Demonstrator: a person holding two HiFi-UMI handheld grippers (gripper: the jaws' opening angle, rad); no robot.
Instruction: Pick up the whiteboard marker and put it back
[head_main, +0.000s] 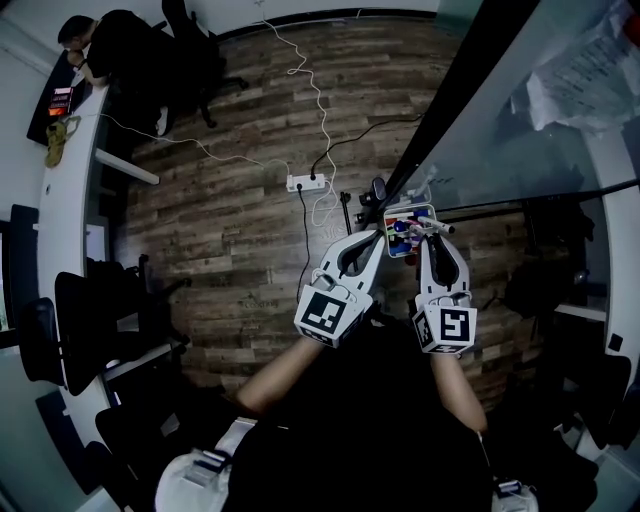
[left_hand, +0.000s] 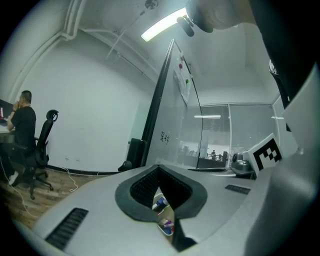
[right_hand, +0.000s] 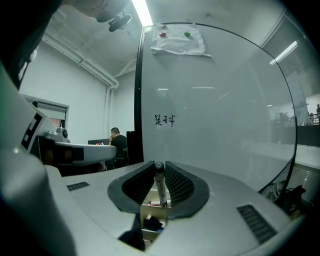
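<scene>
Head view, centre: the left tool (head_main: 380, 236) and right tool (head_main: 430, 232) reach a tray (head_main: 426, 209). Left gripper view: jaws together, empty. Right gripper view, centre: jaws clamp the marker (right_hand: 160, 186), upright over the tray.

Wood plank floor (head_main: 230, 230), power strip (head_main: 306, 183) lay on it, white cable (head_main: 318, 95) ran off toward the far wall. Person (left_hand: 22, 120) sat at a white desk (head_main: 62, 190), office chair (left_hand: 44, 142) just behind. Whiteboard (right_hand: 215, 125) stood upright, handwriting (right_hand: 164, 120) on it, paper sheet (right_hand: 178, 39) stuck near its top. Ceiling light (left_hand: 162, 26) was on.
</scene>
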